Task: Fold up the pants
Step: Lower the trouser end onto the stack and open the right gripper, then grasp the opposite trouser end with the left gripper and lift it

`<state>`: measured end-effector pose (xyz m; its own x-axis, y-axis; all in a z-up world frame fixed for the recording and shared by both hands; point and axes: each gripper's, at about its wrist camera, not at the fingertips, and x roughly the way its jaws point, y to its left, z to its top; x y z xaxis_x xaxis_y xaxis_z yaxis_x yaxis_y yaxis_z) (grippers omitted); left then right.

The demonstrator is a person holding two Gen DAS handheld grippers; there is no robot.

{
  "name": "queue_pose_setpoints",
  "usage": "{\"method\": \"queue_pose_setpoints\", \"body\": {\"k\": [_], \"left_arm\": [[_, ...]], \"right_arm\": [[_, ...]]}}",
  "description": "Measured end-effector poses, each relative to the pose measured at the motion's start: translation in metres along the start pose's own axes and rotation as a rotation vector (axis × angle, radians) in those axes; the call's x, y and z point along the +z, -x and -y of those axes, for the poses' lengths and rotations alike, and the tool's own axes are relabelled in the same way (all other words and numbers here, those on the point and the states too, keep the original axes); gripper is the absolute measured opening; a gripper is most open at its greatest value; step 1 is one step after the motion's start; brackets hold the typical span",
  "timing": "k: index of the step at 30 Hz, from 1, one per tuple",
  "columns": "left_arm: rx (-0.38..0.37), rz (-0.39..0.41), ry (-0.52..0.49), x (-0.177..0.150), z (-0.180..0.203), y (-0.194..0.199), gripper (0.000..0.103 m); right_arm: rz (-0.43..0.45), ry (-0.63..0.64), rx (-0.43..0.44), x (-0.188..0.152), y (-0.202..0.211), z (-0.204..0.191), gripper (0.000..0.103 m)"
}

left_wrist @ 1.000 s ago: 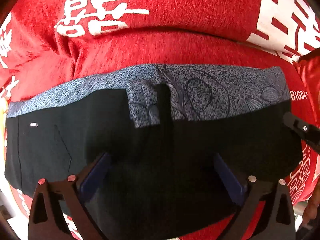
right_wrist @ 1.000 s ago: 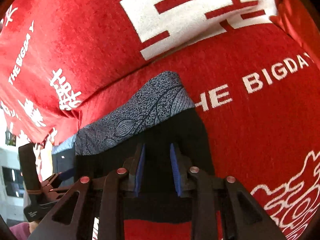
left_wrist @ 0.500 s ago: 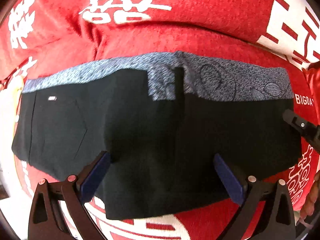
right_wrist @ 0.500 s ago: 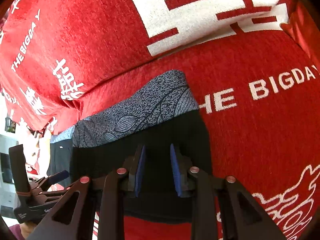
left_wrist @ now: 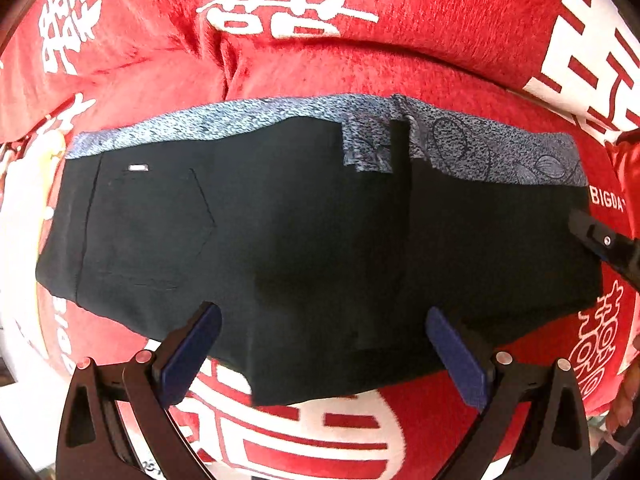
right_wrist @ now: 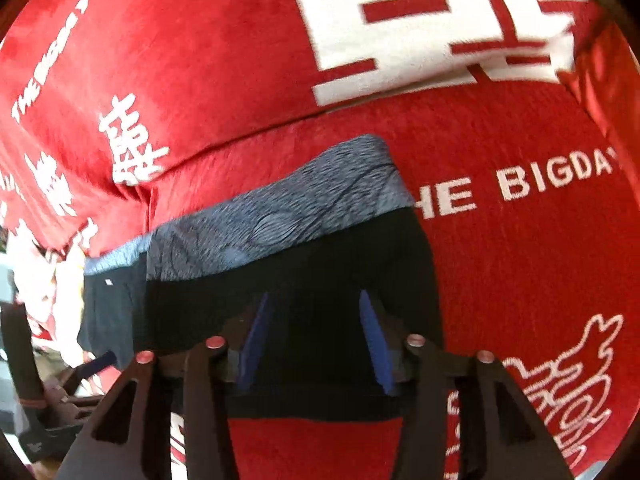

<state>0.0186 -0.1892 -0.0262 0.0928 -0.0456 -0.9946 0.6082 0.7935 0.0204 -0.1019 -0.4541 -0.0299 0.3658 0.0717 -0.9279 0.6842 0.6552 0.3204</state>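
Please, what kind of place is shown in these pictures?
Probably a home, on a sofa or bed, though I cannot tell which. The black pants lie on a soft red blanket printed with white Chinese characters and "THE BIGDAY". It rises in a cushioned fold behind them.

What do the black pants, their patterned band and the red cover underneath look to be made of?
Black pants: smooth, matte woven cloth, likely cotton twill, with visible pocket stitching. Patterned band: thin printed fabric, speckled grey-blue with leaf outlines, probably lining. Red cover: plush, velvety pile, fuzzy sheen, white lettering.
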Motion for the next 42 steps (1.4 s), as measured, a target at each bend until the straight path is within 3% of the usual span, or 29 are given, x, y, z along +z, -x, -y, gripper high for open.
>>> {"method": "queue_pose_setpoints", "body": {"k": [8, 15, 18, 21, 27, 35, 42], "left_arm": [[-0.014, -0.02, -0.045, -0.003, -0.021, -0.004, 0.103], [-0.03, -0.026, -0.009, -0.007, -0.057, -0.002, 0.103], [-0.031, -0.021, 0.027, -0.006, -0.079, -0.003, 0.103], [-0.031, -0.019, 0.072, -0.007, -0.102, -0.006, 0.103], [-0.029, -0.024, 0.149, -0.015, -0.139, -0.01, 0.103], [-0.038, -0.047, 0.202, -0.034, -0.174, -0.024, 0.103], [-0.046, 0.013, 0.281, -0.048, -0.217, -0.022, 0.103]], "right_arm": [[-0.023, 0.077, 0.0, -0.021, -0.004, -0.055, 0.052], [-0.061, 0.116, 0.04, -0.028, -0.02, -0.103, 0.052], [-0.087, 0.143, 0.082, -0.033, -0.031, -0.124, 0.052], [-0.154, 0.079, 0.148, -0.041, -0.05, -0.13, 0.052], [-0.156, 0.066, 0.081, -0.051, -0.06, -0.14, 0.053], [-0.171, 0.187, -0.031, -0.055, -0.062, -0.163, 0.059], [-0.165, 0.3, -0.137, -0.068, -0.066, -0.185, 0.067]]}}
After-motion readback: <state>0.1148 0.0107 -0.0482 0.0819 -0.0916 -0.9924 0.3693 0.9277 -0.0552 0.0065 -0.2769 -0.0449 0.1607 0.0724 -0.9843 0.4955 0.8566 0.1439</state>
